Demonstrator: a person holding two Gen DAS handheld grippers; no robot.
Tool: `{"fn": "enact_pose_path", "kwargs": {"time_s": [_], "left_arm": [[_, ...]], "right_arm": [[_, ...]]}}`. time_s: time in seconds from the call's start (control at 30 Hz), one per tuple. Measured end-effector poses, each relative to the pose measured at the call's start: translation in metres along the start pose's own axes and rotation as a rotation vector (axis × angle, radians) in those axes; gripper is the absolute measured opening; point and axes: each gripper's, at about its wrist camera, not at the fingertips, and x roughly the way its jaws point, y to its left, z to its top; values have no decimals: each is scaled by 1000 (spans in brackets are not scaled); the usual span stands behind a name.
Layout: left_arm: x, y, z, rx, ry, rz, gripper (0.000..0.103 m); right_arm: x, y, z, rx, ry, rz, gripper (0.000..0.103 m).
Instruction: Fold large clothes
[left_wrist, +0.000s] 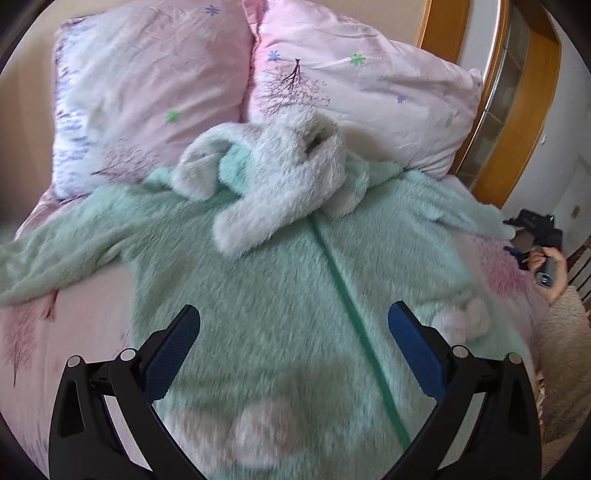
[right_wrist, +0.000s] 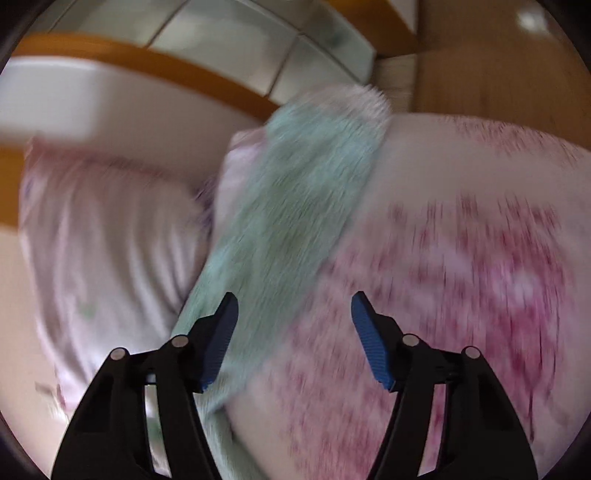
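A fluffy mint-green hooded garment (left_wrist: 280, 266) lies front up on the bed, sleeves spread to both sides, a green zipper (left_wrist: 351, 306) down its middle. Its white furry hood (left_wrist: 273, 173) is bunched at the collar. My left gripper (left_wrist: 293, 317) is open and empty above the chest. In the right wrist view, one mint sleeve (right_wrist: 295, 210) with a white cuff (right_wrist: 351, 99) lies stretched across the bed. My right gripper (right_wrist: 293, 306) is open and empty over the sleeve near the shoulder end. That view is blurred by motion.
Two pink patterned pillows (left_wrist: 155, 85) (left_wrist: 369, 99) lean at the head of the bed. The pink sheet (right_wrist: 461, 277) covers the mattress. A wooden headboard (left_wrist: 524, 110) curves at the right. The hand holding the other gripper (left_wrist: 546, 266) shows at the bed's right edge.
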Motion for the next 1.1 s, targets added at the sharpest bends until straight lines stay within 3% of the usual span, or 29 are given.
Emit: {"fn": "enact_pose_path", "kwargs": {"time_s": [0.17,0.57,0.63,0.73,0.83,1.0,1.1], "left_arm": [[26,6,23,-23,-8,-50,102],[65,31,28,-146,36,-130,102],[66,35,28,-158,33,-134,102],[66,41,26,-182,32,-141,99],[64,47,26,-206,30,-152,94],[59,54,24,-239,22,-178,89],[57,57,25,-270,24,-204,86]], "right_arm": [[19,6,31,33,-47,10,59],[15,8,45,-17,-167,-121,31],[18,12,44,-51,-181,-165,11],[12,31,37,-143,-238,-206,9],[-11,67,20,-293,-352,-201,8],[-55,154,-56,-679,-483,-32,8],[-70,196,-125,-928,-456,123,8]]}}
